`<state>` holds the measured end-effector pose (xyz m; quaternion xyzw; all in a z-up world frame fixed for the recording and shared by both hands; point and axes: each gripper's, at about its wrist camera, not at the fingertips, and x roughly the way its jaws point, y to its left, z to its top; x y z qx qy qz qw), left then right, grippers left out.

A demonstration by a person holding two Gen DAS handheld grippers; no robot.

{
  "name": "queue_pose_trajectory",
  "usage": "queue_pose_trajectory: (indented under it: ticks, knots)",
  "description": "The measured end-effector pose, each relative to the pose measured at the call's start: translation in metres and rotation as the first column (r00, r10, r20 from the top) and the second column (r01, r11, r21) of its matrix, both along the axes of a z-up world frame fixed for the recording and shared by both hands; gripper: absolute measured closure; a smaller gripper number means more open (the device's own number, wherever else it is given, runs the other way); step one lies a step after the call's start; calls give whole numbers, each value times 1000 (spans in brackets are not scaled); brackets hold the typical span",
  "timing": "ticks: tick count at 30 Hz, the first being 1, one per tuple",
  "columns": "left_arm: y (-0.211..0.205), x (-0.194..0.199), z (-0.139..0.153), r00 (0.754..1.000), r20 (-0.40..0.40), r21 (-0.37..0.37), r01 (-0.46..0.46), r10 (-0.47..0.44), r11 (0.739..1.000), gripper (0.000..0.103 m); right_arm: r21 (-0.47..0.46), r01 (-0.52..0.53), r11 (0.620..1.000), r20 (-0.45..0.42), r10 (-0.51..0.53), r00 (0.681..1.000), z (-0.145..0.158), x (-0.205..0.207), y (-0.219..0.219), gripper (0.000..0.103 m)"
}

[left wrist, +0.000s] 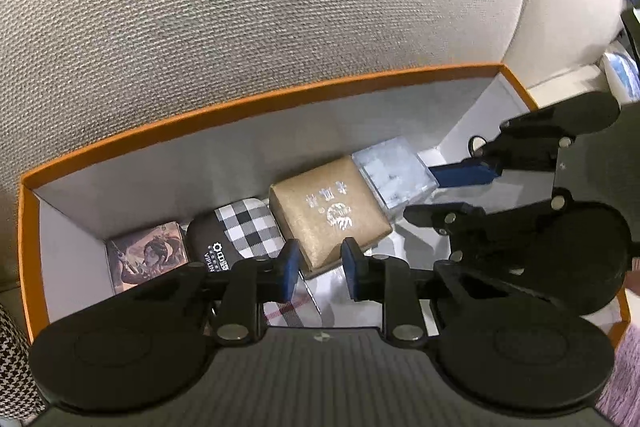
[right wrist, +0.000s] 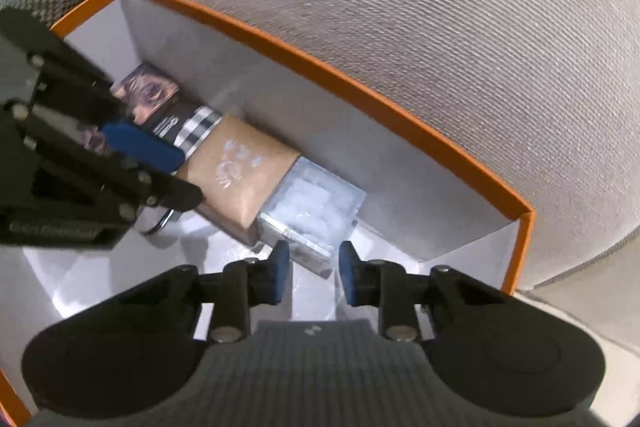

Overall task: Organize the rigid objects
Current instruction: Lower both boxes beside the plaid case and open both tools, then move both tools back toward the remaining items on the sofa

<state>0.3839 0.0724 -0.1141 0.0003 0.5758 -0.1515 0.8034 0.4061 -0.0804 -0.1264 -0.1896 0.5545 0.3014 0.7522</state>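
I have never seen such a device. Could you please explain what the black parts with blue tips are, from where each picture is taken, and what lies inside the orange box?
The black parts are two hand-held grippers, one in each of a person's hands; the blue tips are the finger pads. Each picture comes from a small camera on one gripper, looking along its fingers. One view looks over the left gripper, the other over the right gripper.

Both point down into an orange-rimmed box resting on grey woven fabric. Along its far wall stands a row of four small items: a picture-printed box, a checked case, a tan box and a clear plastic cube.

Both grippers have their jaws slightly apart, with nothing visibly pinched between them. Neither appears to hold anything.
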Motion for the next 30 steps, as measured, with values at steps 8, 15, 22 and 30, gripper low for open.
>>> queue_pose_trajectory:
  ticks: [8,15,22,30]
  knots:
    - [3,-20,16,997,64,3,-41,41,999,74,4,-23,1000,59,22,998,14,-18,-3,75]
    - [26,-89,69,975,197,-143,-75,103,987,74,127,24,992,136,-41,990,61,-63,-27,75]
    - [40,-181,96,979,150,-203,-105,137,973,74,265,97,959,164,-144,976,104,-128,-53,75]
    - [51,-267,45,938,-112,-160,-344,329,925,74,307,265,914,-73,-255,964,97,-223,-70,73]
